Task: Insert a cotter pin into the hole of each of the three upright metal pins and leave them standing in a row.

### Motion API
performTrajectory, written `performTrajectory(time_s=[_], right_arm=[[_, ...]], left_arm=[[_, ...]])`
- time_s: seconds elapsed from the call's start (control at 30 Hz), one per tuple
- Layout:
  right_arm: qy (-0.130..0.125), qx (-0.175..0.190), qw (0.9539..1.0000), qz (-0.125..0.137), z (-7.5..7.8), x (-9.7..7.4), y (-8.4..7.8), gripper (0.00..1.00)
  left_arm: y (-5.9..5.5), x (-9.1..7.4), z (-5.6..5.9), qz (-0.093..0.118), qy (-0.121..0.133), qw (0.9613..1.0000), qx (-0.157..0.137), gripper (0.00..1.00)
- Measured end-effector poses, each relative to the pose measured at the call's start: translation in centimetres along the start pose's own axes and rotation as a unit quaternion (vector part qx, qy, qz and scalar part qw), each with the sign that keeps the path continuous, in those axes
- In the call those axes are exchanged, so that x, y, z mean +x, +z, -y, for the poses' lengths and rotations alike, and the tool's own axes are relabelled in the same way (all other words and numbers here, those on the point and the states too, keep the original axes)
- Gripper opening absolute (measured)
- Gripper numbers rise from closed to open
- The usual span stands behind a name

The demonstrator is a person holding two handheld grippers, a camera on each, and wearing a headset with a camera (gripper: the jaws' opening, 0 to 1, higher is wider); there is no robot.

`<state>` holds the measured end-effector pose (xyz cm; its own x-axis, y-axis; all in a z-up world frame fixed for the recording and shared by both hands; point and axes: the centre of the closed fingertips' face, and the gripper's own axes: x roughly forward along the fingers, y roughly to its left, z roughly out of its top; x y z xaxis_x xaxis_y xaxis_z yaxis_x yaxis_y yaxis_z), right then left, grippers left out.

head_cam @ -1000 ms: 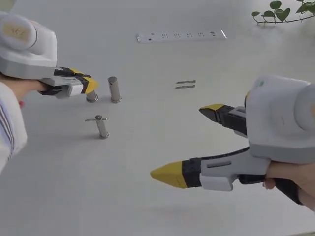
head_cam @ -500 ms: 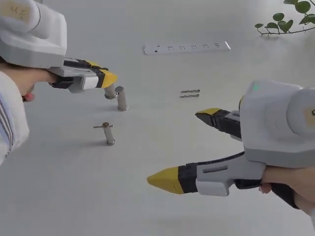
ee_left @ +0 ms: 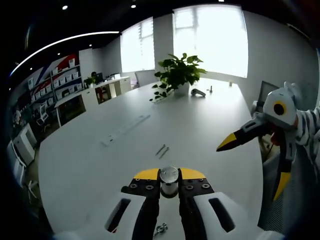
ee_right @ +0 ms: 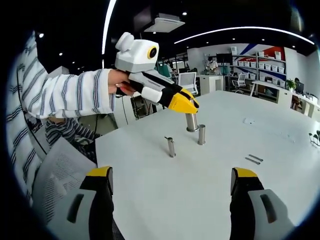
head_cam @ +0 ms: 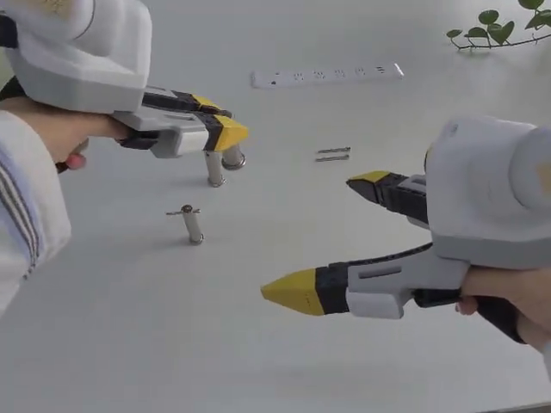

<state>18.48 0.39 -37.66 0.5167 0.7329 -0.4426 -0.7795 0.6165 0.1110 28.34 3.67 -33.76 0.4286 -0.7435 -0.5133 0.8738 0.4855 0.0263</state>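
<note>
- Head view: left gripper sits top-left, jaws look together, tips right over a stubby silver metal pin. Can't see the actual grip from this angle.
- A second pin stands just beside that one. A third pin stands nearer and apart, w/ a fitted cotter pin through its top.
- Right gripper is low right, jaws wide apart, nothing between them.
- Two loose cotter pins lie side by side on the white table, well away from the pins. A white power strip lies beyond.
- Left gripper view: shows what the head view hides. Both yellow tips are clamped on the stubby silver metal pin, its round top poking up between them. The loose cotter pins lie ahead on the table, and the right gripper comes in from the right.
- Right gripper view: its own jaws stand far apart. All 3 pins show side-on and upright, in a bent line rather than a straight row. The left gripper's tips are at the top of the far pin, w/ a striped sleeve behind it.
</note>
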Motion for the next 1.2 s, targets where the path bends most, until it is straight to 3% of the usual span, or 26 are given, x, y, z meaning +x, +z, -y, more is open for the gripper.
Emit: performTrajectory(time_s=[0.33, 0.73, 0.9, 1.2], right_arm=[[-0.006, 0.005, 1.0, 0.004, 0.4, -0.4, -0.1, 0.97], [-0.01, 0.011, 0.9999, 0.006, 0.6, -0.8, -0.2, 0.97], [-0.01, 0.012, 0.9999, 0.003, 0.5, -0.7, -0.3, 0.97], [-0.011, 0.015, 0.9998, -0.001, 0.6, -0.8, -0.7, 0.96]], left_arm=[[-0.2, 1.5, 4.4, -0.006, -0.049, 0.9985, 0.026, 0.09], [-2.9, 2.8, 8.2, -0.02, -0.099, 0.9941, 0.039, 0.09], [-3.7, 3.2, 9.4, -0.03, -0.116, 0.9914, 0.054, 0.09], [-5.4, 4.2, 10.8, -0.055, -0.125, 0.9871, 0.084, 0.09]])
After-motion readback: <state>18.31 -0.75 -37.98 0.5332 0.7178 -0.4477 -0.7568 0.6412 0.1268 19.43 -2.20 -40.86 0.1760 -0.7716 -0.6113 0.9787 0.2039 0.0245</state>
